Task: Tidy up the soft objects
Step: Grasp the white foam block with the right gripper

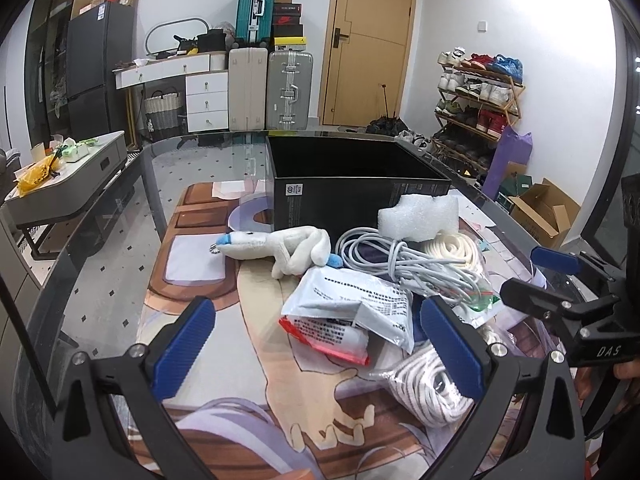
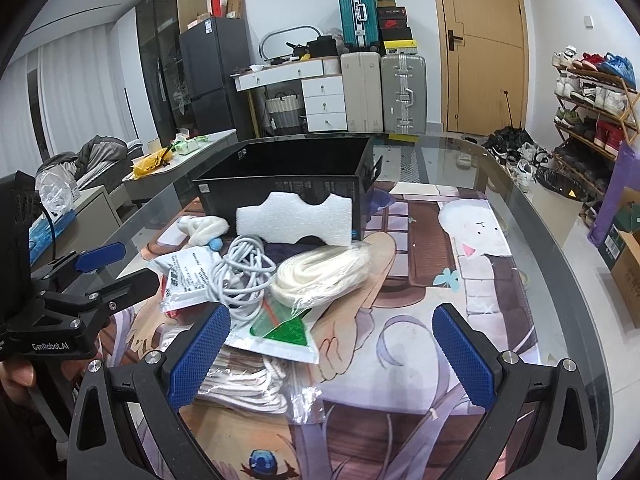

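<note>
Left gripper [image 1: 316, 354] is hovering with jaws spread wide and holding nothing, low over the near edge of the pile; right gripper [image 2: 332, 354] is likewise spread and holding nothing, just beside it. Plush toy [image 1: 280, 248] is lying on its side on the surface [image 1: 112, 280], in front of the black box [image 1: 352, 196] and touching the white pouch [image 1: 352, 300]. It is looking light and squashy, so pinching across the thick body should be working better than taking the thin tail or the small metal ring at its nose. Foam block [image 1: 420, 216] is leaning against the box front, sitting on the cable bundle [image 1: 400, 260]; probably very light and crushable, so a gentle squeeze across its flat faces. Cable is loosely coiled and likely snagging on neighbours. Bagged rope coil [image 1: 428, 392] is lying nearest the left gripper; the plastic looks slippery. Cream cord hank [image 2: 324, 272] is resting by the foam. Box is standing open and looking empty.
</note>
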Action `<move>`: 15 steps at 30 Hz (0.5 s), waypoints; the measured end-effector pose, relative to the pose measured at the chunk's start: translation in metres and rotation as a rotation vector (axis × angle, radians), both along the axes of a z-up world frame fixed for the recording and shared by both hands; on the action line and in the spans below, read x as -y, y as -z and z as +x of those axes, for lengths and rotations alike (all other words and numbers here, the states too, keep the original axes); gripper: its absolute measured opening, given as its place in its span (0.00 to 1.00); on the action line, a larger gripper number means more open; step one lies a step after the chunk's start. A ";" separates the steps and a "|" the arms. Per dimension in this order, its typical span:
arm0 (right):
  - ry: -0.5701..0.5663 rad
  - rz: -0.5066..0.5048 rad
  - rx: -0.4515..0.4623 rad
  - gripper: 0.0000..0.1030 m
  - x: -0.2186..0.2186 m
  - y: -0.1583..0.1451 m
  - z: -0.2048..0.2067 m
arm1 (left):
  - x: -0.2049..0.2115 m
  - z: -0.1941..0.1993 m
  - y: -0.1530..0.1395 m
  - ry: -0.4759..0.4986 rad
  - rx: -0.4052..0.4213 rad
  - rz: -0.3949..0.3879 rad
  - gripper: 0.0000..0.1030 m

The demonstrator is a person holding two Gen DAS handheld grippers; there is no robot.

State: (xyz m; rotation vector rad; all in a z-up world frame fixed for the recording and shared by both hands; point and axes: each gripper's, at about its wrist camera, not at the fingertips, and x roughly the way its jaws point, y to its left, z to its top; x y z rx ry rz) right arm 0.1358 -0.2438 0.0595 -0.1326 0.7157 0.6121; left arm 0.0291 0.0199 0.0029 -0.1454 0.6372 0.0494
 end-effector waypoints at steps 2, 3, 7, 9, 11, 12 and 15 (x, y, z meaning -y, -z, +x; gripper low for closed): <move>0.003 -0.002 -0.010 1.00 0.000 -0.002 0.005 | 0.000 0.003 0.000 0.006 -0.003 -0.003 1.00; 0.006 -0.004 -0.017 1.00 0.000 -0.002 0.007 | 0.000 0.004 0.001 0.009 -0.006 -0.003 1.00; 0.020 -0.007 -0.043 1.00 0.000 -0.003 0.019 | 0.002 0.011 0.002 0.018 -0.019 0.002 1.00; 0.029 -0.017 -0.062 1.00 -0.001 -0.003 0.026 | 0.003 0.013 0.003 0.016 -0.025 0.008 1.00; 0.033 -0.022 -0.080 1.00 -0.003 -0.001 0.033 | 0.004 0.016 0.005 0.012 -0.030 0.006 1.00; 0.038 -0.021 -0.086 1.00 -0.003 -0.001 0.037 | 0.004 0.017 0.005 0.017 -0.031 -0.001 1.00; 0.032 -0.023 -0.086 1.00 -0.007 -0.002 0.044 | 0.005 0.018 0.006 0.019 -0.034 0.001 1.00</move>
